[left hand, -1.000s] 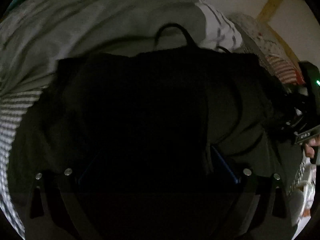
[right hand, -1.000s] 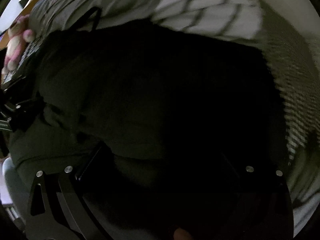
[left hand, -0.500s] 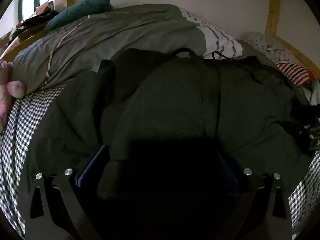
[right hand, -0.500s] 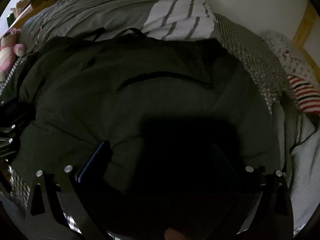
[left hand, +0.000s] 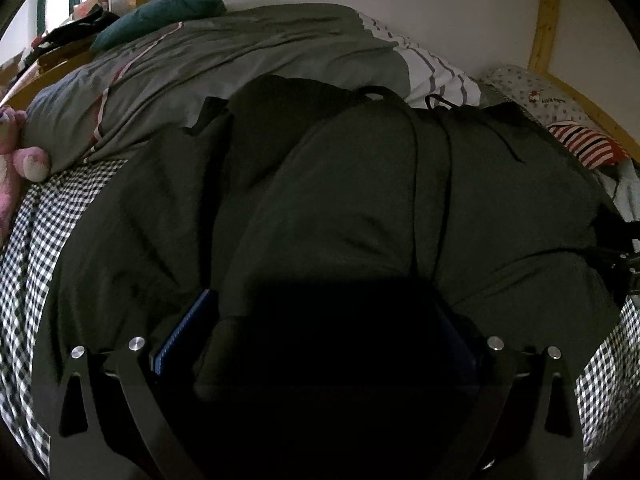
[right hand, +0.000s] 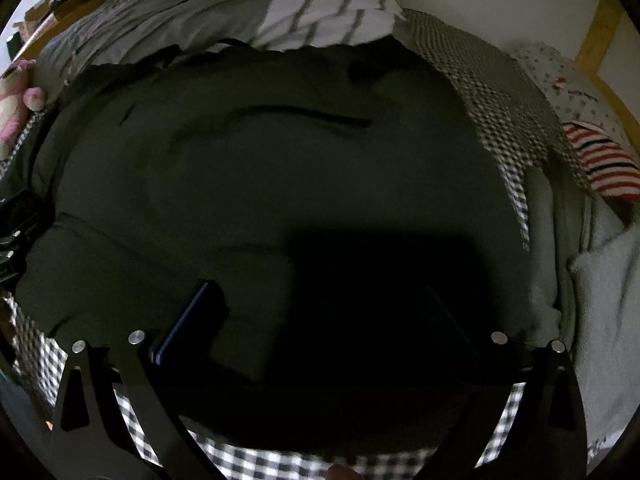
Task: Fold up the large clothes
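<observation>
A large dark green padded garment (left hand: 360, 200) lies spread on a bed and fills both views; in the right wrist view it (right hand: 280, 160) covers the middle. My left gripper (left hand: 320, 304) stands wide apart with a fold of the garment bulging between its blue-padded fingers (left hand: 188, 320). My right gripper (right hand: 320, 300) is also wide apart over the garment's near edge, with cloth lying between its fingers (right hand: 192, 316). The far fingers of both are lost in shadow. The right gripper's body shows at the right edge of the left wrist view (left hand: 624, 256).
The bed has a black-and-white checked sheet (left hand: 36, 232), a grey duvet (left hand: 240, 52), a striped white pillow (right hand: 332, 8), a teal cushion (left hand: 160, 12) and a pink plush toy (left hand: 20, 164). A red-striped cloth (right hand: 604, 160) lies at the right. A wooden frame (left hand: 544, 20) borders the wall.
Both grippers have pulled back and up from the garment: a second ago it filled the views, now the whole coat and the bedding behind it show. The right view still shifts slightly.
</observation>
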### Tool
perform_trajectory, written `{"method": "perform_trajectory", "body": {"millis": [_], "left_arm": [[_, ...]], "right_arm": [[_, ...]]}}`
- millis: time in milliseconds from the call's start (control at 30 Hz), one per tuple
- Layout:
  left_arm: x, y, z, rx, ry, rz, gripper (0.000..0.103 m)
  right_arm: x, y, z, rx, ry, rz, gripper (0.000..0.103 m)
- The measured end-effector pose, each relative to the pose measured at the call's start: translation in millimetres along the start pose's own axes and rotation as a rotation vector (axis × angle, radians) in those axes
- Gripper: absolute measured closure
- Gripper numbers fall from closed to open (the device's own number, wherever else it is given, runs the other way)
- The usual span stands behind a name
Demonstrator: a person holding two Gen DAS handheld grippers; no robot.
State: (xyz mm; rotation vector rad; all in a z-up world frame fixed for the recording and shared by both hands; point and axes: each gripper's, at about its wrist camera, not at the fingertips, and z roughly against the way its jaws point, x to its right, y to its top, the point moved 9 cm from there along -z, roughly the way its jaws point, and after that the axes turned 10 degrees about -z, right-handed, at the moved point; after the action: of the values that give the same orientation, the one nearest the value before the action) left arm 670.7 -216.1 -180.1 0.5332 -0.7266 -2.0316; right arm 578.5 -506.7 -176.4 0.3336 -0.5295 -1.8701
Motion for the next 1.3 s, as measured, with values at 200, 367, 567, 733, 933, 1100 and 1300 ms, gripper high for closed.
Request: {"method": "perform_trajectory", "body": {"millis": [200,367,567,733,933,1100,1300], "left_arm": [[0,-12,12,-0.006,-0.002,-0.003,0.004],[-2,-20,19,-0.008,0.002,0.002,0.004],[-2,-24,30,0.014,0.029,0.017,0.004],[11,-35,78,0.156,-0.019,0.058,0.004],[15,-42,102,0.211,-0.065,0.106,0.004],[3,25,108,0.276,-0.105,0.215,0.004],[37,29,-15,-0.081,-0.094,0.148,0.004]], "right_arm": [[29,-17,8,-0.007,-0.020,-0.043,0.003],[64,-29,11,-0.024,-0.016,-0.166,0.003],[99,-68,38,0.036,0.210,-0.493,0.003],[77,-107,21,-0.064,0.620,-0.716,0.003],[63,-101,8,0.000,0.828,-0.893,0.003],[56,-85,-7,-0.014,0.861,-0.984,0.003],[71,-62,-13,0.057,1.011,-1.170,0.003]]}}
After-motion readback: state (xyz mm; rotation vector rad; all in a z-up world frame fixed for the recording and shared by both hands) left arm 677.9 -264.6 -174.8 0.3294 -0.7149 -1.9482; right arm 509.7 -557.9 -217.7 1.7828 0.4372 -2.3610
